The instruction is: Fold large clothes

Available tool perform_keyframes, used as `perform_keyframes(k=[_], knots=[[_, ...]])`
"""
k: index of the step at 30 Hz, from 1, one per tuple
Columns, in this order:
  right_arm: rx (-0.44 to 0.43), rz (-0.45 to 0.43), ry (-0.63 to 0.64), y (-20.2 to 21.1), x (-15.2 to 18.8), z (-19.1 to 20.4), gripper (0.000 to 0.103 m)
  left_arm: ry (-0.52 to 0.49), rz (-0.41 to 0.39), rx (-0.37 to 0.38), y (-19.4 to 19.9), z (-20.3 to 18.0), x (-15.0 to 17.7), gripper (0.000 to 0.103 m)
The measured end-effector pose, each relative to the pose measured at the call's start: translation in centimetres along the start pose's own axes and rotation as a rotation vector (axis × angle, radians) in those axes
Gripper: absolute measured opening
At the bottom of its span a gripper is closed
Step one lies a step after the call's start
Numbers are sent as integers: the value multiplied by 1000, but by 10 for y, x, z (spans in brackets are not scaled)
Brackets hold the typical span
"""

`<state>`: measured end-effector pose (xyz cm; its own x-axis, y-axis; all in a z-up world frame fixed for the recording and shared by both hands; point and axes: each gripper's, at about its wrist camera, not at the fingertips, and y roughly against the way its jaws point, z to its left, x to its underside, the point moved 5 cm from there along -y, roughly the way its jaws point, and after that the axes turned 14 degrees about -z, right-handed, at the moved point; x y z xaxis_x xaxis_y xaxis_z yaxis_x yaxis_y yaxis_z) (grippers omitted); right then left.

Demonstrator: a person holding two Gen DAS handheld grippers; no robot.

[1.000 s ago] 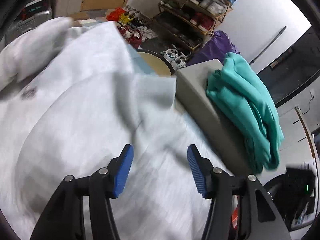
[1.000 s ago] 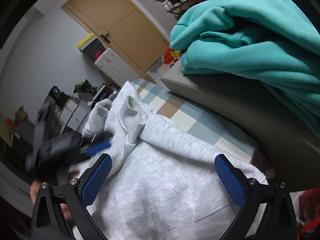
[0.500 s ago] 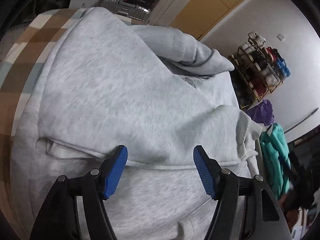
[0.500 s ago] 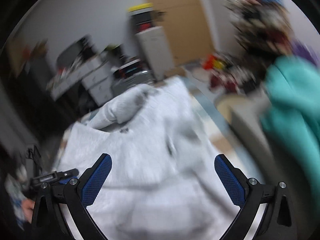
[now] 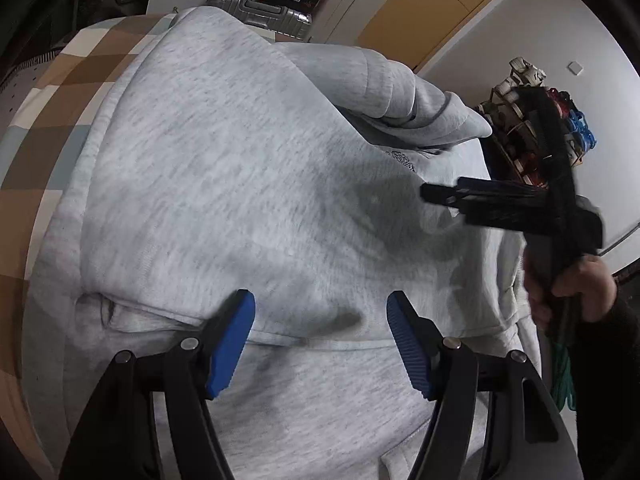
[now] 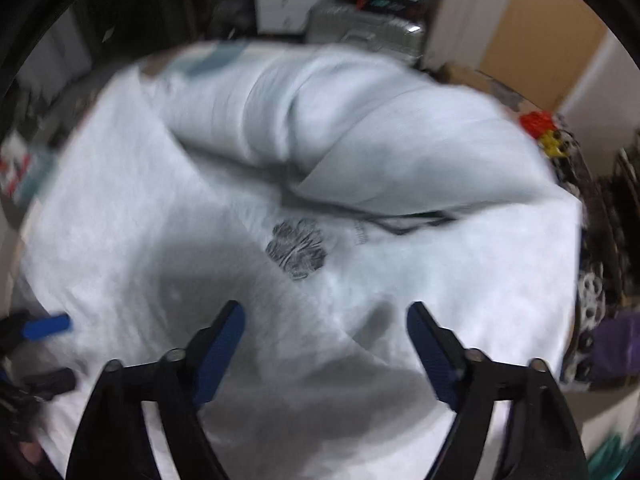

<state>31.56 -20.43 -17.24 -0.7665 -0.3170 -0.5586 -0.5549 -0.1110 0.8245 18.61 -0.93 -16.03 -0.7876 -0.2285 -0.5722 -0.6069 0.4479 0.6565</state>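
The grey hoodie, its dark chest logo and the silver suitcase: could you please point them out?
grey hoodie (image 5: 240, 184), left wrist view, front panel.
chest logo (image 6: 297, 250), right wrist view, its centre.
silver suitcase (image 5: 262, 14), left wrist view, ribbed shell.

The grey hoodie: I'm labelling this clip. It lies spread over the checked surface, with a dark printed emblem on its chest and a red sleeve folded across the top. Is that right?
Not quite: the sleeve folded across the top is light grey like the rest of the hoodie, not red. The right wrist view shows it above the dark emblem; the checked surface shows in the left wrist view.
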Motion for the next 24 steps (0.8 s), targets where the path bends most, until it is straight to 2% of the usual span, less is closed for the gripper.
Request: perform_keyframes(k=[2,3,4,5,7,10,13,18,21,24], knots=[[23,35,84,-13,6,11,66,7,5,8,0,1,-1,64],[22,31,109,-14,8,16,58,17,6,11,-1,2,-2,64],[9,1,122,-10,7,21,45,25,7,13,-1,3,-3,64],[-6,0,141,-8,7,26,2,32,8,14,-1,4,-3,64],[33,-2,190,-5,8,34,2,47,6,12,-2,3,-4,64],[62,-31,192,2,2,37,2,46,-1,-6,-2,1,-4,64],[84,-149,161,20,-14,40,2,-6,-25,-43,-3,-3,-4,64],[199,-328,149,48,-50,40,0,-19,-52,-76,-5,-4,-8,64],[170,-249,76,28,-51,39,0,-30,-50,-81,-9,-4,-9,64],[136,-219,67,35,-30,31,0,-42,-50,-87,-10,-2,-8,64]])
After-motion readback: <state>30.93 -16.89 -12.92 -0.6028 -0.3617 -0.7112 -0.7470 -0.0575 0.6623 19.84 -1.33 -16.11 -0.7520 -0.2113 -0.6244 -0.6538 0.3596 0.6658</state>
